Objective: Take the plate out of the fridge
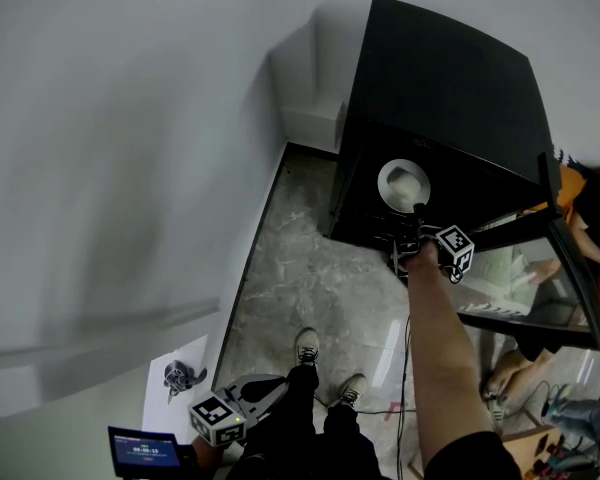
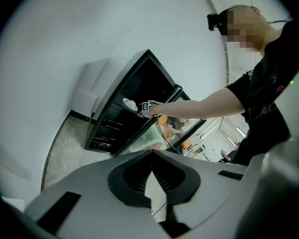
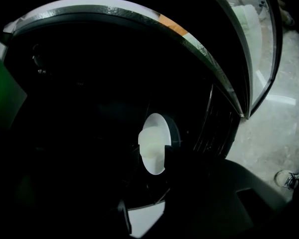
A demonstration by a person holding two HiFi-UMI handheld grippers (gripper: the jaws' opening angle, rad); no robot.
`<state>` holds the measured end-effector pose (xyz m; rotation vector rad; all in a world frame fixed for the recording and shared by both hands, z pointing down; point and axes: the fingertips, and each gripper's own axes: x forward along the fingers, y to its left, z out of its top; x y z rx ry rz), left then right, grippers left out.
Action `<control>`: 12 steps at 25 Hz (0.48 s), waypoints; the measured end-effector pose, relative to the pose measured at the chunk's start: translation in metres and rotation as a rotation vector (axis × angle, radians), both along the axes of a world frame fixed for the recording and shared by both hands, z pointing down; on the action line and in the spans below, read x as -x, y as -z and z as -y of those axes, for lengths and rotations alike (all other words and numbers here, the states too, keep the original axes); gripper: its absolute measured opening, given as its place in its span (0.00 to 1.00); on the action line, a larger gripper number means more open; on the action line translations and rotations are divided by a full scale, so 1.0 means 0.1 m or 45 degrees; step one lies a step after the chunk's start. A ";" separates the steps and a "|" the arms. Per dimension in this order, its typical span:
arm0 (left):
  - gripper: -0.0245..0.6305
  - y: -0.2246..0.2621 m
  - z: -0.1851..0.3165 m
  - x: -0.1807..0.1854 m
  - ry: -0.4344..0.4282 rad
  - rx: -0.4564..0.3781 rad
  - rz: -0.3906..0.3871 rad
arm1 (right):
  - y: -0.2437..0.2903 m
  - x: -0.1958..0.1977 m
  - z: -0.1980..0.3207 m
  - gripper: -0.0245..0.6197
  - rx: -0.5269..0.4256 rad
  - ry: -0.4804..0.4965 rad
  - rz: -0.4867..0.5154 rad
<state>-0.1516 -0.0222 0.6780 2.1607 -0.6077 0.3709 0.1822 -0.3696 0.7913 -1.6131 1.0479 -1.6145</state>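
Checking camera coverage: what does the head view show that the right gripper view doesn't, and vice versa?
Head view only: the left gripper low by the person's legs, and the person's arm holding the right gripper toward the fridge. Right gripper view only: the fridge's dark interior up close. Both: the white plate inside, the open glass door.

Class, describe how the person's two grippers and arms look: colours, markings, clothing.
Left gripper has a pale grey shell with black ribbed fingers; the right gripper looks dark. Each carries a white cube with black square markers. The person wears a black short-sleeved top.
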 end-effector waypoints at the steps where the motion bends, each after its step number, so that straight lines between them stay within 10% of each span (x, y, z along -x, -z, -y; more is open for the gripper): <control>1: 0.05 0.00 0.00 0.01 0.001 -0.001 0.003 | -0.02 -0.01 0.00 0.26 0.017 -0.004 -0.001; 12: 0.05 -0.06 0.00 0.06 0.009 0.020 -0.012 | -0.20 0.01 0.08 0.29 0.115 -0.014 -0.003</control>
